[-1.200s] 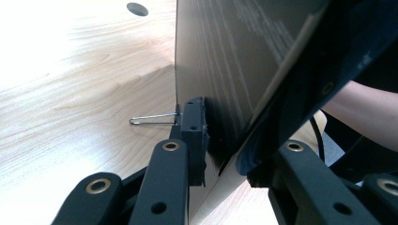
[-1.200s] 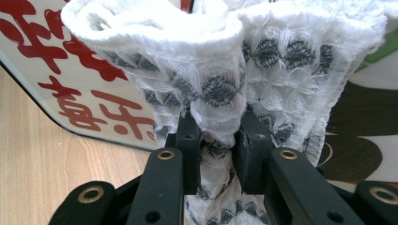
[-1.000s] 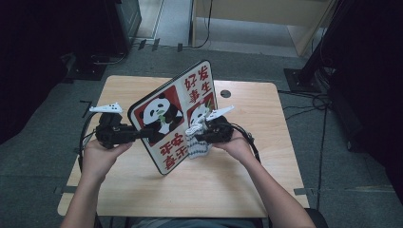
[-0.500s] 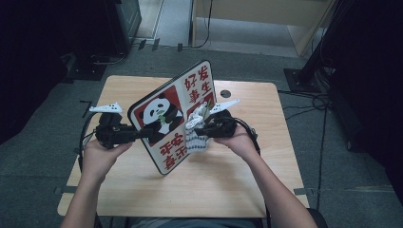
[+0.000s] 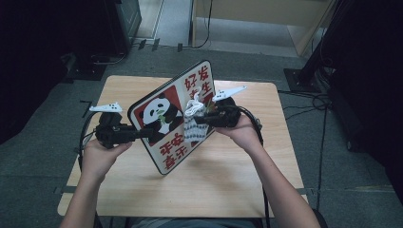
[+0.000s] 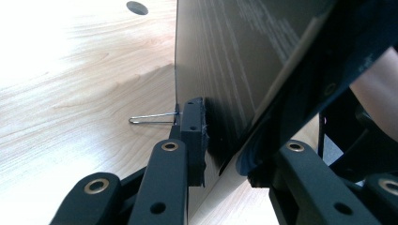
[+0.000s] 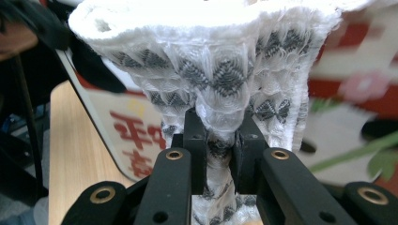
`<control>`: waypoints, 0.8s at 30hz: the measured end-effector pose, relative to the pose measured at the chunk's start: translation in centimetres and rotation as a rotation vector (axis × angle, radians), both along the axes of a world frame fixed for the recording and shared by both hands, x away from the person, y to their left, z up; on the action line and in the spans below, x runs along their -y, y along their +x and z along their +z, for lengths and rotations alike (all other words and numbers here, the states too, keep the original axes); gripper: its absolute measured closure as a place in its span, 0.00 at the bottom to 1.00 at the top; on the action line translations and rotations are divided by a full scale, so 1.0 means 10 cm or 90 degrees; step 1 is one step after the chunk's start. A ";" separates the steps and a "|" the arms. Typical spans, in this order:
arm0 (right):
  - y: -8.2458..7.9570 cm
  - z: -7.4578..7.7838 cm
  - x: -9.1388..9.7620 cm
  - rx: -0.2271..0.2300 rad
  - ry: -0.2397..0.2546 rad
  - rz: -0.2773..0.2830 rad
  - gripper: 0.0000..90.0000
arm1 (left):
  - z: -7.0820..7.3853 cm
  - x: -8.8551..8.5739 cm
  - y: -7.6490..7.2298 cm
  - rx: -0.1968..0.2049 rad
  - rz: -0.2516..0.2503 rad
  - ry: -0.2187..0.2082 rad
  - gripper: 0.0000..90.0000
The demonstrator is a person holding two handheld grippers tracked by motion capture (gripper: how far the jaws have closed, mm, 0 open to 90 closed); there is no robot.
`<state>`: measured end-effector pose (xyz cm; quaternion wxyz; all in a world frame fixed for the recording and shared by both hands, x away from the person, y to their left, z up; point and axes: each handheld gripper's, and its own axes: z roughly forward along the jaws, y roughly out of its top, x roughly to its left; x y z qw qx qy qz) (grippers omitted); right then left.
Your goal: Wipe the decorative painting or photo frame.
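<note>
Left gripper [image 5: 142, 134], coming in from nine o'clock, is clamping the edge of the panda board [image 5: 175, 124] between its pads; in the left gripper view the board's dark back [image 6: 225, 61] is filling the gap between the jaws, with a thin wire clip [image 6: 152, 117] sticking out beside one pad. Right gripper [image 5: 203, 118], at three o'clock of the board, is pinching a white-and-grey knitted cloth [image 7: 220, 70], its jaws having just been closing on the bunched fabric. One board, one cloth and two grippers are showing. Standing on edge over the middle of the wooden table [image 5: 237, 185], the board is running its long axis from seven o'clock toward one o'clock, printed face turned to the person. One small dark disc [image 6: 137, 7] is lying far off on the tabletop.
</note>
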<state>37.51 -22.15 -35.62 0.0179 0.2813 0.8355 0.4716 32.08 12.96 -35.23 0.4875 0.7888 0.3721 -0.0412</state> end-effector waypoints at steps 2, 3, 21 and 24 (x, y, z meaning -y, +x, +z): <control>0.02 0.11 -0.02 0.006 0.003 0.002 0.89 | 0.00 0.00 0.00 0.000 0.000 0.000 0.82; 0.02 0.17 -0.05 0.010 0.003 0.004 0.89 | 0.00 0.00 0.00 0.001 0.000 -0.001 0.82; 0.12 0.98 -0.47 0.076 -0.021 0.039 0.89 | -0.01 -0.01 0.01 0.001 0.000 -0.005 0.82; 0.12 1.07 -0.55 0.084 -0.023 0.041 0.89 | -0.01 -0.01 0.01 0.001 -0.002 -0.006 0.83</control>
